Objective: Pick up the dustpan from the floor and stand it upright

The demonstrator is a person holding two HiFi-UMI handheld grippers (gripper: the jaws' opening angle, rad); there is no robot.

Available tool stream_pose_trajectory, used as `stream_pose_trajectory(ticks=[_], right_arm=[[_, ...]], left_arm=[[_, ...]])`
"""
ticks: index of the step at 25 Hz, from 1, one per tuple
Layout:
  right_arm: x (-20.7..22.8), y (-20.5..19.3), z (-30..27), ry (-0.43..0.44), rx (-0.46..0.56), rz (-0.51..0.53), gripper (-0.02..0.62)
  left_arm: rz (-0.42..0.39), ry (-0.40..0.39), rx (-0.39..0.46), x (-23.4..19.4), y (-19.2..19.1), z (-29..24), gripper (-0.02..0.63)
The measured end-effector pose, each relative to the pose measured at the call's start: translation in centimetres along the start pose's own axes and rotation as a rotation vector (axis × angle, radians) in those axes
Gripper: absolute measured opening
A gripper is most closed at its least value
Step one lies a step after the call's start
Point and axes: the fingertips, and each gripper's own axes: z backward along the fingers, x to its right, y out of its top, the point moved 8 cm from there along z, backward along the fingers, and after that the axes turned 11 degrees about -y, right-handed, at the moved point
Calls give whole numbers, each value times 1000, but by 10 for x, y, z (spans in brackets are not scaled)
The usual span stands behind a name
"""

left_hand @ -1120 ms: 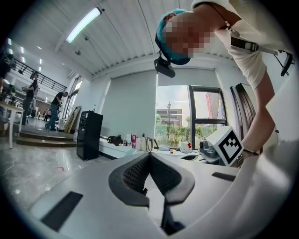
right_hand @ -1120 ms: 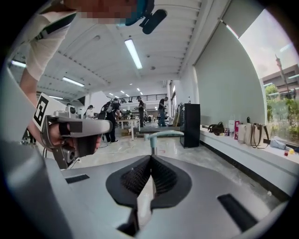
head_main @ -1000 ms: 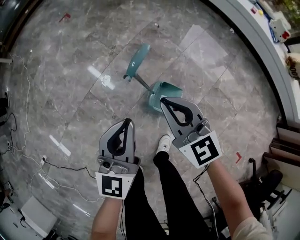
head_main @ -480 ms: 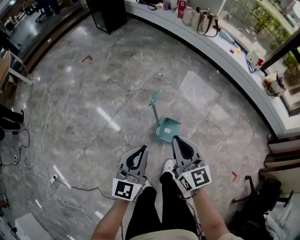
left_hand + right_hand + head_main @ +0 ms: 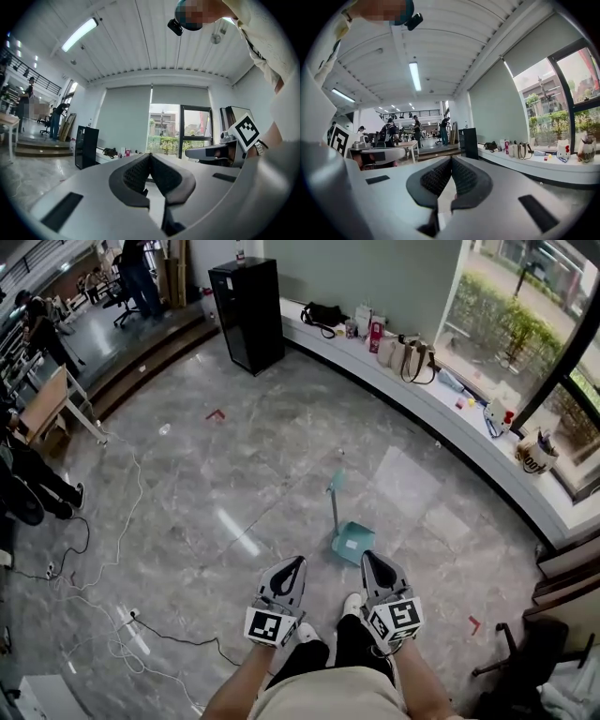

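Head view looks down on the person's two arms, tucked in close to the body, side by side above the legs. The left gripper (image 5: 292,570) and the right gripper (image 5: 373,564) both point away from the person, toward the far side of the room, with a small gap between them. Left gripper view shows its two jaws pressed together at the tips with nothing between them. Right gripper view shows the same for the other one. Both of these views look out level across the room, not down at the ground. The dustpan (image 5: 352,542) stands upright on the grey floor (image 5: 234,474), just past the tip of the right gripper and not touching it. Its thin handle (image 5: 334,502) goes up and its green pan sits at the bottom. A black cabinet (image 5: 246,313) stands far off by the wall, and cables (image 5: 139,482) lie on the floor at the left.
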Motion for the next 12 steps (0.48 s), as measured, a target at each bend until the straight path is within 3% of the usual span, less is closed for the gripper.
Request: stream_pose_trajectory(ticks=[8, 12], right_arm=[[-22, 51, -20, 12, 58, 27, 17], [-24, 71, -10, 18, 34, 54, 17]], left_arm=[[16, 63, 51, -19, 49, 17, 11], [49, 84, 70, -12, 65, 19, 11]])
